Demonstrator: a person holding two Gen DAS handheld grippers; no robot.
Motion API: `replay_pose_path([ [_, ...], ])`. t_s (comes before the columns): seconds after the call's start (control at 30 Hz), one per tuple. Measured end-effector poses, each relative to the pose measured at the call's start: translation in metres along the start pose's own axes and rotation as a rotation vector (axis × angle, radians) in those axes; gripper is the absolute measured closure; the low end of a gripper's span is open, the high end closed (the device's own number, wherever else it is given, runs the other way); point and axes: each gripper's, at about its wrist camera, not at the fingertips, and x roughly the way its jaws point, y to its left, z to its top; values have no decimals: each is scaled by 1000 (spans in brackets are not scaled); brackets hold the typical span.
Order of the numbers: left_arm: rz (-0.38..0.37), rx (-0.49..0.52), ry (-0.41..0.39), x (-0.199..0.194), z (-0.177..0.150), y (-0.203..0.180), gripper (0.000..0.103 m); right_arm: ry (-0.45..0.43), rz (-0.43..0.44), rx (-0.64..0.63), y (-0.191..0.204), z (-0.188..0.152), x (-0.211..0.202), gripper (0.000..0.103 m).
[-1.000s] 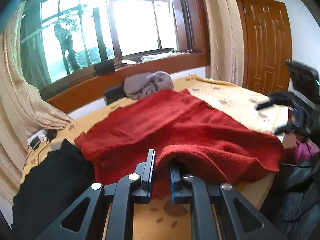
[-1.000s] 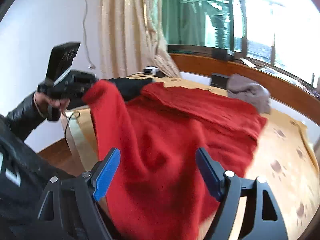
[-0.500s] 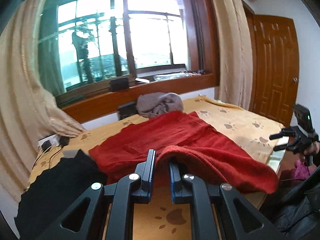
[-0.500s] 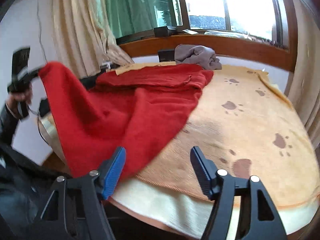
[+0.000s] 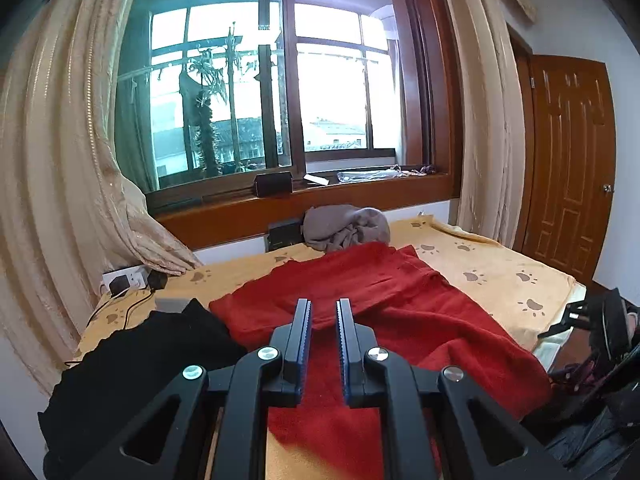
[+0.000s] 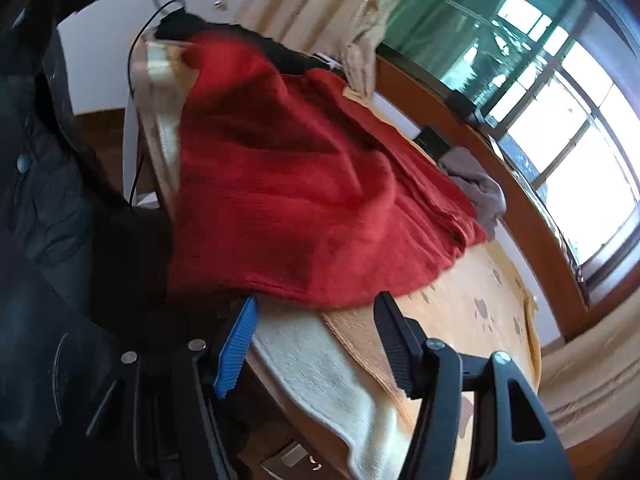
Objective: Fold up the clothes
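Note:
A red knit garment point(image 5: 400, 304) lies spread over the yellow paw-print blanket point(image 5: 480, 276), with its near hem hanging toward the table edge. In the left wrist view my left gripper point(image 5: 323, 308) is shut on a fold of it; red cloth runs between and below the narrow jaws. In the right wrist view the same red garment point(image 6: 300, 184) fills the middle. My right gripper point(image 6: 316, 304) sits tilted at the table edge just under the hem. Its jaws are closing but still stand wide, and the pads press on nothing. The hem lies right at the fingertips.
A crumpled grey garment point(image 5: 346, 228) sits at the far side under the window sill. A black garment point(image 5: 140, 356) lies left of the red one. A charger and cables point(image 5: 120, 284) are at the far left. A person's dark jacket point(image 6: 48, 200) stands close to the table edge.
My left gripper has risen and drawn back, still holding the red fold. My right gripper has dropped, rolled and moved from over the garment to the table edge below the hem, its jaws narrowing.

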Motion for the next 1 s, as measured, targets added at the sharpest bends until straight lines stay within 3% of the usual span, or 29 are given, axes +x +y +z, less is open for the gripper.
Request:
replay_pose_path([
  [0.13,8,84,60,5,-11,-7,89,-16,-21,-63,14,9,7,38],
  [0.2,14,169,110,7,-22,-15,89,-41,-16,-76,16,15,5,39],
  [0.27,26,288,176,11,-38,-25,89,-62,15,-88,20,22,6,46],
  [0.37,39,468,284,17,-67,-41,89,-53,80,-102,26,33,14,79],
  [0.4,42,522,317,18,-77,-46,89,-50,102,-72,21,37,15,95],
  [0.53,-6,730,408,17,-115,-71,89,-103,173,97,-12,55,13,97],
  [0.63,-53,805,428,18,-131,-83,89,-178,195,246,-51,70,8,97],
  [0.73,-68,818,411,19,-135,-86,85,-229,177,372,-89,83,9,97],
  [0.77,-70,809,399,19,-135,-85,74,-238,159,388,-97,87,10,97],
  [0.8,-67,803,385,17,-135,-85,46,-246,141,405,-105,91,11,97],
  [0.83,-63,800,369,16,-136,-85,29,-254,125,420,-112,94,12,97],
  [0.87,-62,798,354,14,-137,-85,3,-258,120,432,-119,98,14,97],
  [1.0,-125,772,348,13,-142,-87,0,-265,93,493,-145,114,28,97],
])
